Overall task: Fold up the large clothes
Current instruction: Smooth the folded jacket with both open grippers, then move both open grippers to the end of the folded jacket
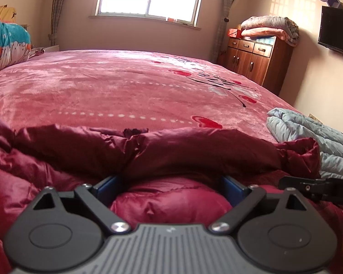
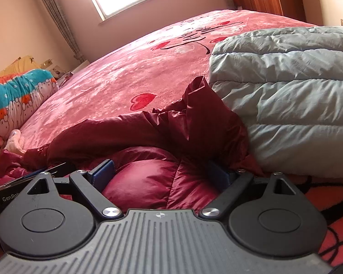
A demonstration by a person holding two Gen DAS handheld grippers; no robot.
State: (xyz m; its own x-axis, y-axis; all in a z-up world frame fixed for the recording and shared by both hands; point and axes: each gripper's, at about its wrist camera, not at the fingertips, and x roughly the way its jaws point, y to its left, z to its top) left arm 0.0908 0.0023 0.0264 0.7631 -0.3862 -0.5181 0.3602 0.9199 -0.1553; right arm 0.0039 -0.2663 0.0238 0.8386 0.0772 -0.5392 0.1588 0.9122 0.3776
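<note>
left gripper (image 1: pixel 171 182): jaws spread wide, blue pads either side of a puffy bulge of the dark red down jacket (image 1: pixel 148 150), not pinching it as far as I can see

right gripper (image 2: pixel 162 171): also wide, same deal, red padding bulging up between the fingers, no clamp on it

jacket: bunched on the near edge of the bed, a folded ridge lying right across in front of both claws

grey-blue puffer coat (image 2: pixel 285 86): just to the right, touching the red one

pink heart blanket (image 1: pixel 116 84): covers the bed

wooden cabinet (image 1: pixel 253 61): far corner, folded blankets on top
</note>
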